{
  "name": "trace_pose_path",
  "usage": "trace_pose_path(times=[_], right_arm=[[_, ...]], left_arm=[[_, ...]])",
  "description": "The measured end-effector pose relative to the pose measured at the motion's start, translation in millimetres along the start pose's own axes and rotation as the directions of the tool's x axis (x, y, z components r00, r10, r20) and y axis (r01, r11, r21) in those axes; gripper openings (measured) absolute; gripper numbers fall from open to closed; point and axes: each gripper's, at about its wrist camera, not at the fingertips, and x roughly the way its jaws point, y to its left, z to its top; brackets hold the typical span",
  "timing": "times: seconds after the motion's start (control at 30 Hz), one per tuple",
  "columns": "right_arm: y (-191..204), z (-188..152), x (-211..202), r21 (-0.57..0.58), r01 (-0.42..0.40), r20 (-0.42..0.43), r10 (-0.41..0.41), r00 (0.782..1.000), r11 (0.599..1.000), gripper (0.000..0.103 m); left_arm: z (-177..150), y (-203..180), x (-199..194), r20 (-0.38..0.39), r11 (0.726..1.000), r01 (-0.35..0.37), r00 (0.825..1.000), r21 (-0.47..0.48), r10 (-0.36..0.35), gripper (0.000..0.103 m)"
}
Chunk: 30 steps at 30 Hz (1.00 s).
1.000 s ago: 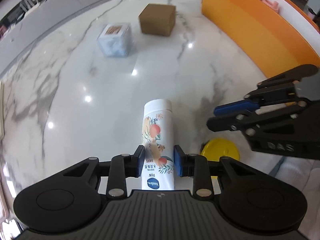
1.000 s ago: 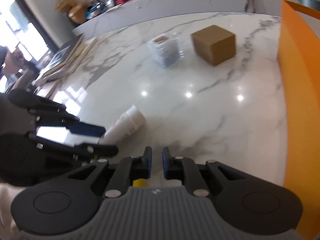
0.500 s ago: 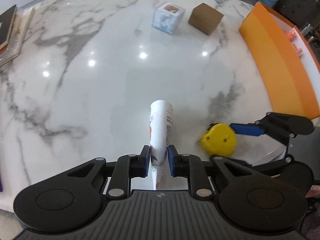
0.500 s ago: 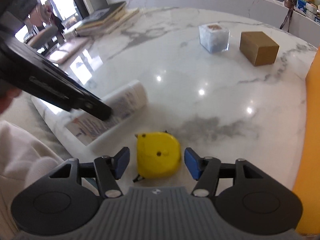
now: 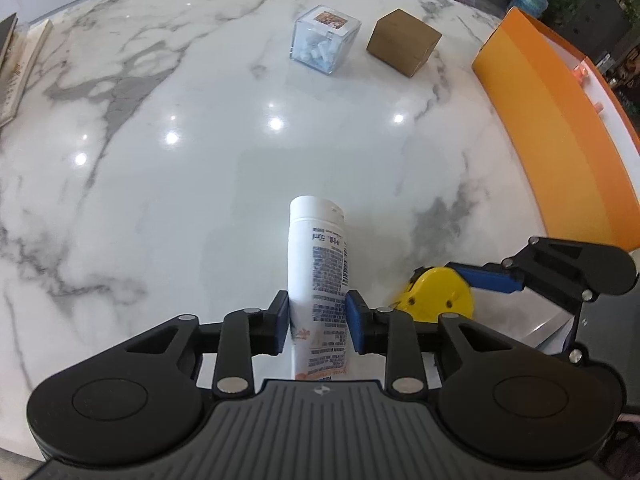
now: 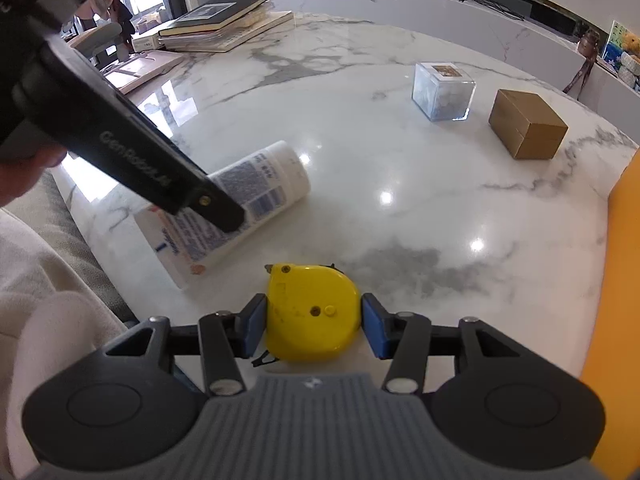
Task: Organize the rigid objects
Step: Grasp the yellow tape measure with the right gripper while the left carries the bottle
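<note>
A white tube (image 5: 316, 248) with small print lies on the marble table (image 5: 200, 160), cap end pointing away. My left gripper (image 5: 317, 312) is shut on its lower half; both blue pads touch its sides while the jaws are opening. A yellow tape measure (image 6: 312, 292) lies flat near the table's front edge. My right gripper (image 6: 314, 312) straddles it, and the pads meet its two sides as the jaws are closing. In the left wrist view the tape measure (image 5: 436, 292) sits to the right of the tube. The tube (image 6: 264, 192) also shows in the right wrist view, under a left finger (image 6: 216, 208).
An orange-walled bin (image 5: 552, 128) stands along the right. A clear cube box (image 5: 322, 40) and a brown cardboard box (image 5: 404, 42) sit at the far side. Stacked books (image 6: 224, 20) lie far left. A pale sleeve (image 6: 40, 300) is at the near table edge.
The tube has rolled from its flower print to its text side, and the left jaws pinched it, then widened. The right gripper opened and came around the yellow tape measure, now narrowing on it.
</note>
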Motion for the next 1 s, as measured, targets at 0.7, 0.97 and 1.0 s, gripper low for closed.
trace_pose_path(times=[0.7, 0.97, 1.0], right_arm=[[-39, -10, -84, 0.208, -0.073, 0.116, 0.050, 0.992, 0.975, 0.051], [-75, -16, -167, 0.214, -0.045, 0.201, 0.002, 0.980, 0.976, 0.051], [-83, -17, -178, 0.214, -0.028, 0.199, -0.015, 0.980, 0.976, 0.051]], left_arm=[[5, -92, -64, 0.114, 0.992, -0.022, 0.993, 0.120, 0.009, 0.020], [27, -174, -109, 0.190, 0.967, 0.079, 0.974, 0.242, -0.127, 0.020], [32, -188, -113, 0.194, 0.959, 0.098, 0.969, 0.265, -0.153, 0.020]])
